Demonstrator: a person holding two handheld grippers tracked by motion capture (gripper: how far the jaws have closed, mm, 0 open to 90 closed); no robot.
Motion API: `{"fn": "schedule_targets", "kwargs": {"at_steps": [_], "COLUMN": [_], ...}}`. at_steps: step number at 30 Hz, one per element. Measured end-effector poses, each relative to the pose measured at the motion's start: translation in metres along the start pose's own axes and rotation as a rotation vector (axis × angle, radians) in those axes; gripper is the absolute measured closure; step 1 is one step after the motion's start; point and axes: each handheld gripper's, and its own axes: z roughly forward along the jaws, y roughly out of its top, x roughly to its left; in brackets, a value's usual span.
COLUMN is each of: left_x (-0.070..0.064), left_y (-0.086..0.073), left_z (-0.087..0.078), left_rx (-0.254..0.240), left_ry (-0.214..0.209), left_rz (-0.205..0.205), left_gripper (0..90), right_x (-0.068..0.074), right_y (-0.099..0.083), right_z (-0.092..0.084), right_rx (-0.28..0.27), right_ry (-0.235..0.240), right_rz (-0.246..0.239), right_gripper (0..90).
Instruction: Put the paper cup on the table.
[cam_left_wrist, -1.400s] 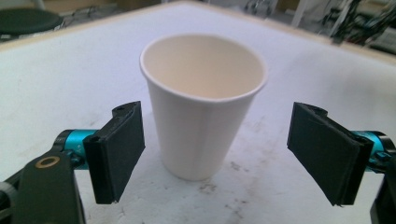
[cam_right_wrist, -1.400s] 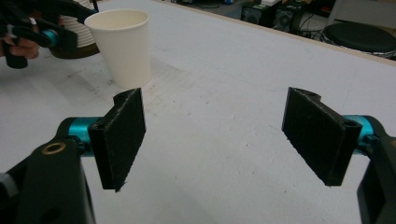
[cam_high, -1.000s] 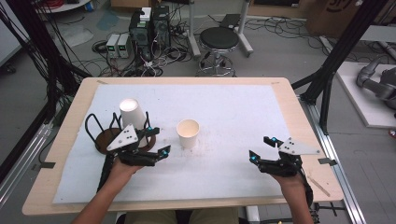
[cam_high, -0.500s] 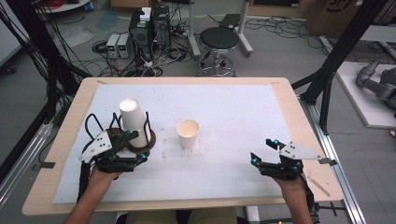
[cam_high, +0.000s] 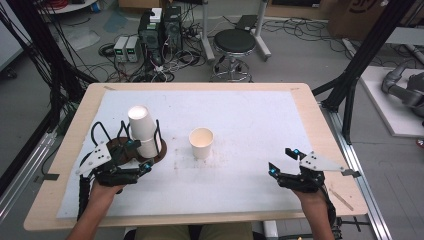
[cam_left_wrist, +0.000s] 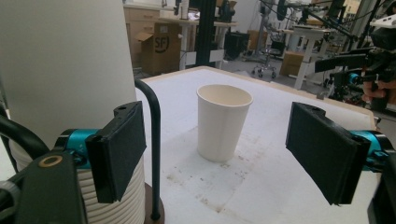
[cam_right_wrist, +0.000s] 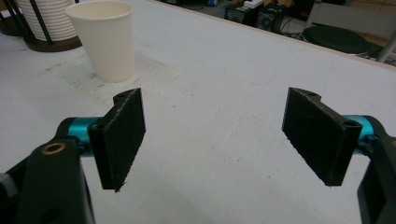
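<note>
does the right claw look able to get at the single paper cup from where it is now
Probably yes. The right claw is open and holds nothing, and bare table lies between it and the cup, which stands upright apart from the cup stack.

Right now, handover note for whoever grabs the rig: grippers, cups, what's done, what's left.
Left gripper: open, holding nothing, right beside the cup stack in its black wire holder.
Right gripper: open, holding nothing, low over the white mat at the near right, apart from everything.
Single cup: upright on the mat, mouth up, to the right of the stack.
Done: one cup stands out on the mat.
Left, likely: take the next cup off the stack; nothing gripped yet.
</note>
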Motion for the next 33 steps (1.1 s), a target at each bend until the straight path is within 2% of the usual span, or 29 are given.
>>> {"fn": "schedule_targets", "kwargs": {"at_steps": [9, 33], "left_x": [-0.0013, -0.001], "left_y": [0.0006, -0.0008], "left_z": [0.0012, 0.0], "left_rx": [-0.006, -0.008], "left_ry": [-0.016, -0.002], "left_rz": [0.004, 0.007], "left_gripper": [20.8, 21.2], "right_x": [0.0011, 0.0003], "right_y": [-0.0001, 0.0007], "right_z": [-0.005, -0.0029], "right_rx": [-0.007, -0.006], "right_ry": [-0.018, -0.009], "right_rz": [0.009, 0.009], "right_gripper": [21.8, 21.9]}}
